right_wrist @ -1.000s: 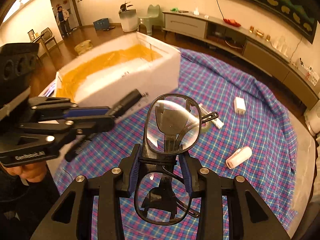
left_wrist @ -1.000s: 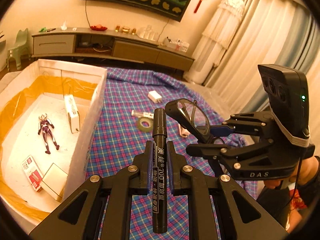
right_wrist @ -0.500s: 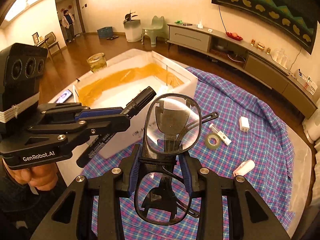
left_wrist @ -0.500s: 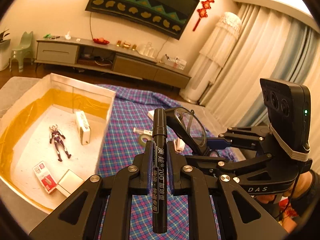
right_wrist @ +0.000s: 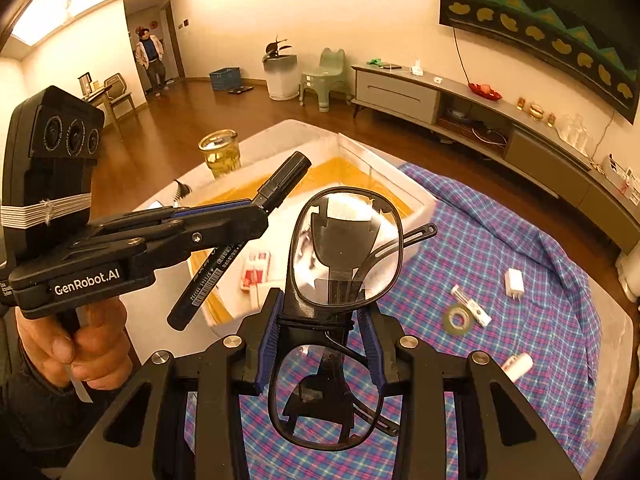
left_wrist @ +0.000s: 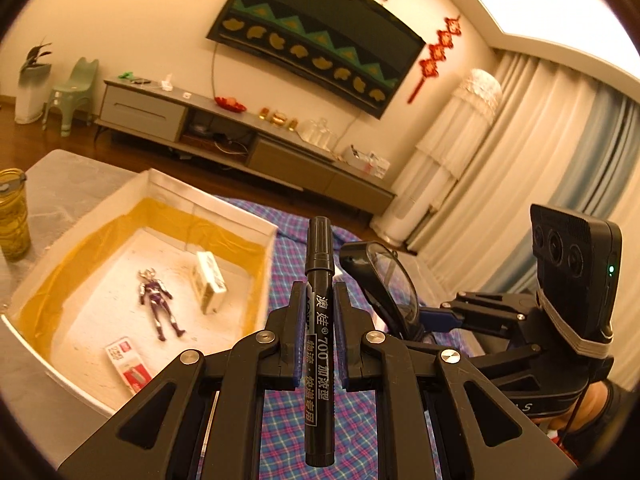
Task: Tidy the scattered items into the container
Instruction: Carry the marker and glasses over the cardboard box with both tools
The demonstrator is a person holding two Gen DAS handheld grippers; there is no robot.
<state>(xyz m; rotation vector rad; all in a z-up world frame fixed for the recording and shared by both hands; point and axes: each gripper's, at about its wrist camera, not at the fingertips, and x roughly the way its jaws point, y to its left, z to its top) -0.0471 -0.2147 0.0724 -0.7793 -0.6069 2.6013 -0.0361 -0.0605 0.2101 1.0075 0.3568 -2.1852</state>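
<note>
Left tongs [left_wrist: 319,300] clamp a marker [left_wrist: 319,320]; right tongs [right_wrist: 322,316] clamp glasses [right_wrist: 344,256].

A black marker pen [left_wrist: 319,312] with white printed lettering is clamped upright, its capped end upward. Black-framed spectacles [right_wrist: 344,256] with clear lenses are held on edge, arms folded. The white foam box [left_wrist: 224,210], yellow-lined inside, sits at the checked cloth's edge.
</note>
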